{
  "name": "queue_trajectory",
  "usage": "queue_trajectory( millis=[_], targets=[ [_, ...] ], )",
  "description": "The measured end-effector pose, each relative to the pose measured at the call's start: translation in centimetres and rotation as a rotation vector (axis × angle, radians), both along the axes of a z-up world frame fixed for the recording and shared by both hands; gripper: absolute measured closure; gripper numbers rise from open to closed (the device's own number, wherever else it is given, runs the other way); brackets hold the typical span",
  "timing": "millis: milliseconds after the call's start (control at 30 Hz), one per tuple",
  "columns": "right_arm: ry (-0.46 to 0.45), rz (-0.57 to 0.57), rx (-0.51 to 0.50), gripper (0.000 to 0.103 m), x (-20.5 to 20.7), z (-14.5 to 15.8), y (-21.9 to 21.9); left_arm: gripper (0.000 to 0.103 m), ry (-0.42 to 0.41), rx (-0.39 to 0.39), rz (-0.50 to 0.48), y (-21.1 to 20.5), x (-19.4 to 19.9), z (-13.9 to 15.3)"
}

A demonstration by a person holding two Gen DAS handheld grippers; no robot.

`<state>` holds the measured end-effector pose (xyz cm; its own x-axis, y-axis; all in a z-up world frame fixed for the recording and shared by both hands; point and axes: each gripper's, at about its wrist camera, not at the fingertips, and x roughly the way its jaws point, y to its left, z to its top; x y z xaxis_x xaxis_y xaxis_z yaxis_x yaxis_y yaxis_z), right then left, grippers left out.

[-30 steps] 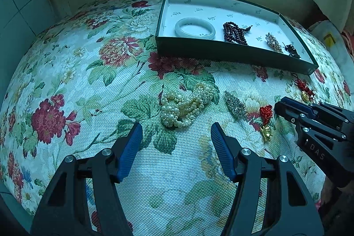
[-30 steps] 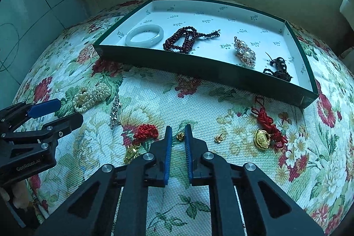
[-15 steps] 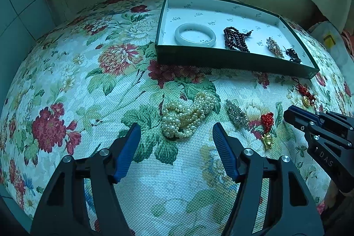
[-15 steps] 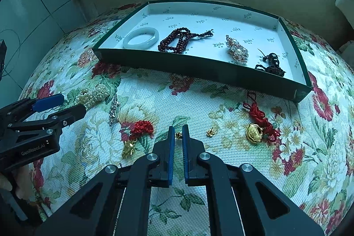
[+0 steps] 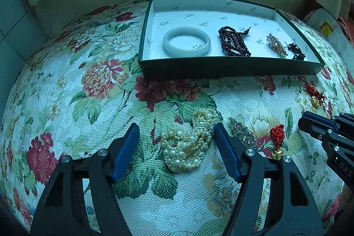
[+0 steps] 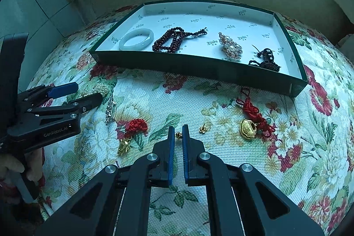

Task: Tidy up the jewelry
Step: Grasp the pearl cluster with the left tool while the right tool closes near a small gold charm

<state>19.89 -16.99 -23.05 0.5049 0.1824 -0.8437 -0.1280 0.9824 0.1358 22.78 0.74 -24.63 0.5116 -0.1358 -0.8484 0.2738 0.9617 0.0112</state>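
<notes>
the left hand-held gripper (image 5: 174, 136) stands wide around the pearl bracelet (image 5: 188, 145) on the floral table (image 5: 66, 85), pads not pressing; the right hand-held gripper (image 6: 178, 132) is closed, empty, just before a gold earring (image 6: 178, 135).

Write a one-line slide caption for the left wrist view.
Open left gripper straddles the pearl necklace on the floral cloth, before the green box of sorted jewelry.

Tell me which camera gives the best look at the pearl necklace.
The left wrist view: the pearl necklace lies whole and close, heaped on the floral cloth between the open left gripper's fingers. In the right wrist view only a small patch of pearls shows behind that gripper.
</notes>
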Motion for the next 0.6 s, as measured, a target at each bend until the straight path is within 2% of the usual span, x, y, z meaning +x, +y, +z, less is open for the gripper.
queue_trajectory(
  millis=[100,267,400,433,600],
  targets=[
    [0.007,-0.002,0.007,0.097,0.01,-0.25,-0.14,0.042,-0.006,-0.017,-0.017,-0.14,-0.09,-0.05],
    [0.008,-0.002,0.015,0.097,0.00,-0.36,-0.29,0.066,-0.019,-0.024,-0.064,-0.74,-0.40,0.11],
    [0.008,-0.003,0.017,0.097,0.02,-0.35,-0.35,0.070,-0.023,-0.029,-0.071,-0.87,-0.50,0.18],
    [0.008,-0.004,0.018,0.097,0.03,-0.36,-0.35,0.078,-0.023,-0.036,-0.075,-0.83,-0.49,0.21],
    [0.008,-0.005,0.018,0.097,0.02,-0.34,-0.38,0.082,-0.032,-0.039,-0.075,-0.77,-0.70,0.51]
  ],
)
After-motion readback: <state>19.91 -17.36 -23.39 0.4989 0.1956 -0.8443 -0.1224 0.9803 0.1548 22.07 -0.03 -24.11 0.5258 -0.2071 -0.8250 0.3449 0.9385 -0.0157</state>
